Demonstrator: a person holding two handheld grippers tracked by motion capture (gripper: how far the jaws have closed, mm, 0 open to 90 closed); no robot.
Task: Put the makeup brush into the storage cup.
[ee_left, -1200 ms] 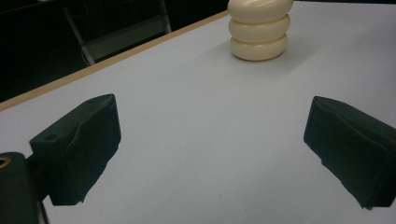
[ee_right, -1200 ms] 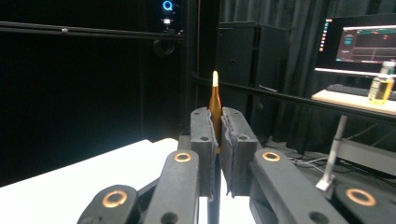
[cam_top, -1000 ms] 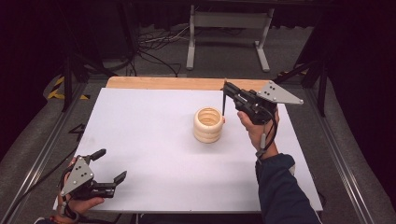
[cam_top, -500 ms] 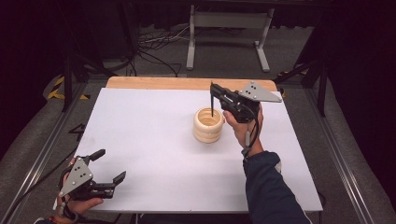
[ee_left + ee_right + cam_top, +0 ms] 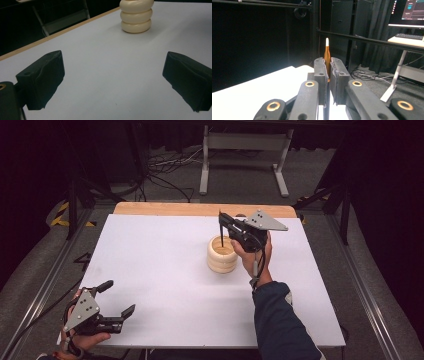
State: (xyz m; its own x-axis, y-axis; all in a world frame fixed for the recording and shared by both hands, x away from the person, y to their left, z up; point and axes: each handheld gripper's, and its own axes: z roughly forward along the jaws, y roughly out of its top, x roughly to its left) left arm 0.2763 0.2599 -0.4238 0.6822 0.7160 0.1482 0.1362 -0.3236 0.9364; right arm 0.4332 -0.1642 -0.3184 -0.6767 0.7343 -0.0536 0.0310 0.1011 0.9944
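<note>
Left gripper [image 5: 112, 302] rests near the front-left corner of the white table [image 5: 160, 270], jaws spread wide with nothing between them. Well clear of the work.

Cream ribbed wooden pot, three stacked rings, open top [image 5: 222, 255], stands upright right of the table's middle.

Right gripper [image 5: 226, 222] sits just above and behind the pot, jaws clamped tight on a slim dark pen with a copper-coloured barrel and white tip [image 5: 221, 232]. The pen hangs roughly vertical; its lower end looks to be at or just inside the pot's mouth, though whether it touches the wall I cannot tell.

Step in hand, as I judge it: dropping the pen into the pot. To do it well: keep the pen upright and centred over the opening, lower until the end is well inside, only then release. A release too high or off-centre could clip the rim and tip the pot.

Views compared:
- Left gripper view: pot's [image 5: 136, 16] ribbed side profile between the open pads [image 5: 41, 75].
- Right gripper view: pads pinching the pen [image 5: 327, 56], copper barrel and white tip rising above them.
- High view: pen relative to pot mouth.
</note>
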